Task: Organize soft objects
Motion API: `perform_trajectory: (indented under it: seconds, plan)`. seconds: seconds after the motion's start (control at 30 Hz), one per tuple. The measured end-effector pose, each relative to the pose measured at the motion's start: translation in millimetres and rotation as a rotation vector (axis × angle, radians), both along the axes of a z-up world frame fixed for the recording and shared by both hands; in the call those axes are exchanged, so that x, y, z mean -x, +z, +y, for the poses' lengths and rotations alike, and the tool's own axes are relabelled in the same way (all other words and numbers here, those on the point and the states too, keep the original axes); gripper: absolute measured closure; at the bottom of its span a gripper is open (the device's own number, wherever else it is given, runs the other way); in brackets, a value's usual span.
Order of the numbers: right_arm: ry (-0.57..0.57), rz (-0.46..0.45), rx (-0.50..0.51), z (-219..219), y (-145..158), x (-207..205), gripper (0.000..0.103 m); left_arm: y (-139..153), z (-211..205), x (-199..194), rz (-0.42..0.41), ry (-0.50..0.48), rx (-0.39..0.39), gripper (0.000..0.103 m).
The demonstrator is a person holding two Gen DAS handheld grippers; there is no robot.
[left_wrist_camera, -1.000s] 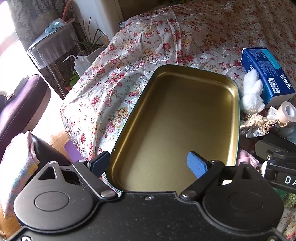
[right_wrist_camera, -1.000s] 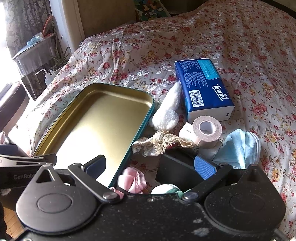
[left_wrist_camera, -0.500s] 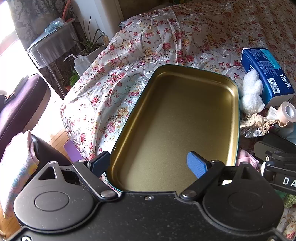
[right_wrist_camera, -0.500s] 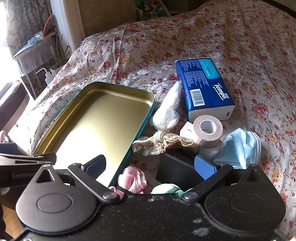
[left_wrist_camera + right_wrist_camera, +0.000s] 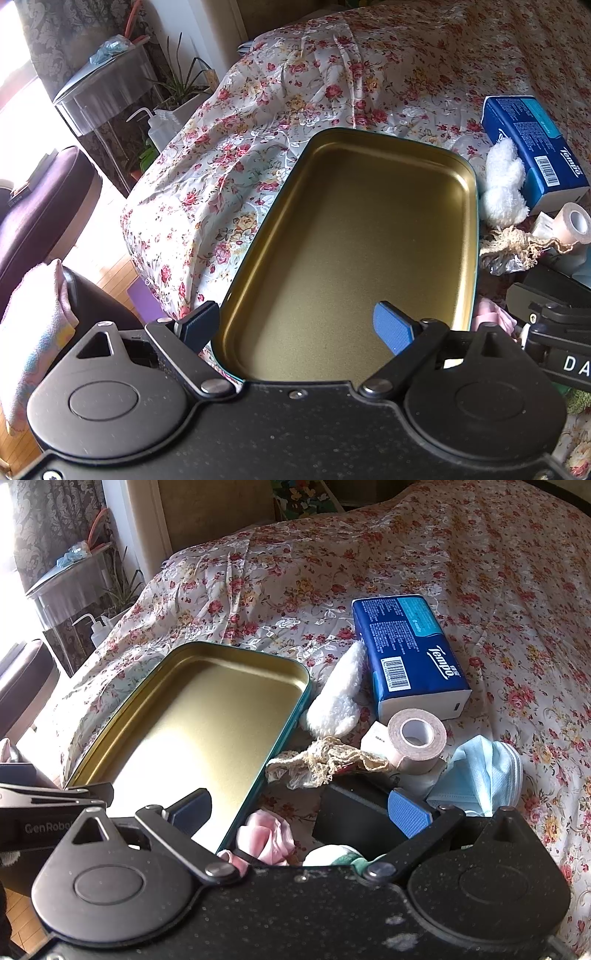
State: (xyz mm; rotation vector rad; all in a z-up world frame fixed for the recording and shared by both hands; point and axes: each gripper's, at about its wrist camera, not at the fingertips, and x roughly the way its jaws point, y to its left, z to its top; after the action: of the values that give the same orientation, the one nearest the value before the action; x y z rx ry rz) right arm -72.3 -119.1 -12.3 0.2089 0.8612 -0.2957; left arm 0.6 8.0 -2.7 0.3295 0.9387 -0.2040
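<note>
A gold metal tray [image 5: 369, 236] [image 5: 207, 716] with a teal rim lies on the flowered bedspread. My left gripper [image 5: 295, 326] hangs open over its near end, nothing between the fingers. My right gripper [image 5: 303, 806] is open above a pink cloth [image 5: 267, 836] and a black block [image 5: 354, 812]. To the right of the tray lie a white fluffy toy [image 5: 338, 698] [image 5: 504, 184], a lace scrap [image 5: 325, 760] [image 5: 517, 240], a tape roll [image 5: 417, 738], a blue face mask [image 5: 484, 771] and a blue tissue pack [image 5: 410, 653] [image 5: 532, 151].
The bed's edge drops off left of the tray toward a wooden floor [image 5: 110, 273]. A dark purple seat [image 5: 40, 206], a glass side table [image 5: 99, 88] with a plant and a squeeze bottle [image 5: 159, 125] stand there. A pink towel [image 5: 29, 332] hangs at the near left.
</note>
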Motion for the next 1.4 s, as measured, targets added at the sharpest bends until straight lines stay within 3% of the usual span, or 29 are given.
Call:
perform_trajectory:
  seconds: [1.4]
  plan:
    - [0.013, -0.004, 0.003, 3.2, -0.2, 0.7, 0.001, -0.4, 0.3, -1.1, 0.007, -0.001, 0.001, 0.015]
